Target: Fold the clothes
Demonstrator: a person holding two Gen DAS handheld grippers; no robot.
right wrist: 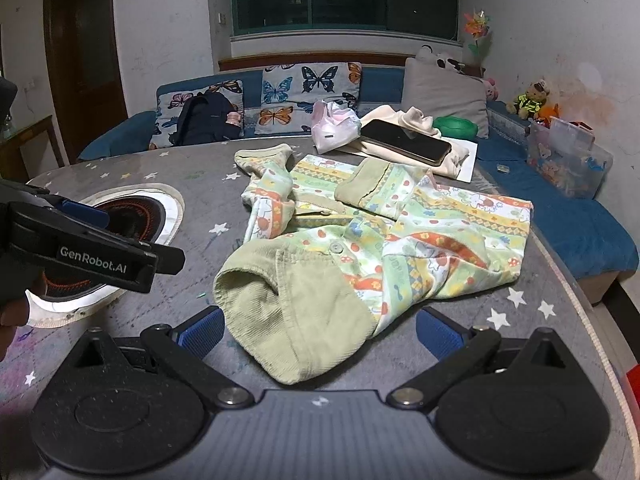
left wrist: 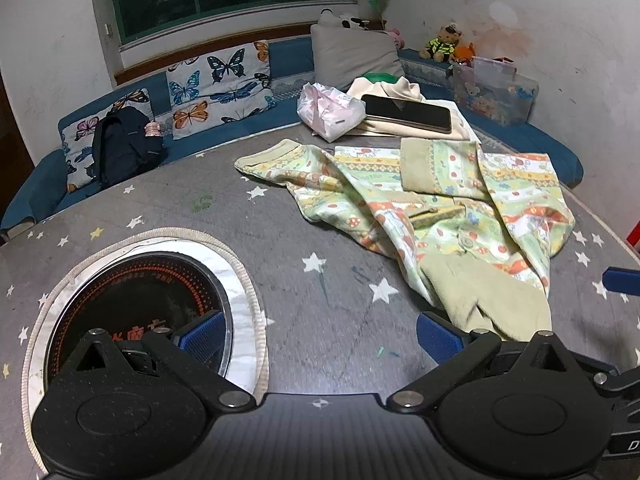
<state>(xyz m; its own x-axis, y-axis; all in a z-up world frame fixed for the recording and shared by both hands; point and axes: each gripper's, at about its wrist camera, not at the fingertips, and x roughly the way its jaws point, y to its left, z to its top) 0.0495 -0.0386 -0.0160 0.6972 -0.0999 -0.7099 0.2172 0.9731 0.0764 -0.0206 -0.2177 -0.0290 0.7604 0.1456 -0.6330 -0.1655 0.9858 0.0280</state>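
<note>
A small patterned green, yellow and orange child's garment [left wrist: 440, 208] lies crumpled on the grey star-print table [left wrist: 320, 208]; it also shows in the right wrist view [right wrist: 392, 236]. Its olive ribbed hem [right wrist: 288, 316] lies nearest. My left gripper [left wrist: 320, 332] is open and empty, over bare table just left of the hem. My right gripper [right wrist: 318, 332] is open, its blue pads on either side of the hem, not closed on it. The left gripper's body [right wrist: 92, 248] shows at the left of the right wrist view.
A round induction cooktop [left wrist: 140, 308] is set in the table at the left. At the far edge lie a pink plastic bag [left wrist: 328, 108], folded cream cloth [left wrist: 404, 92] and a dark tablet [left wrist: 408, 114]. A blue sofa with butterfly cushions [left wrist: 224, 80], a backpack [left wrist: 120, 148] and a toy box [left wrist: 492, 92] stand behind.
</note>
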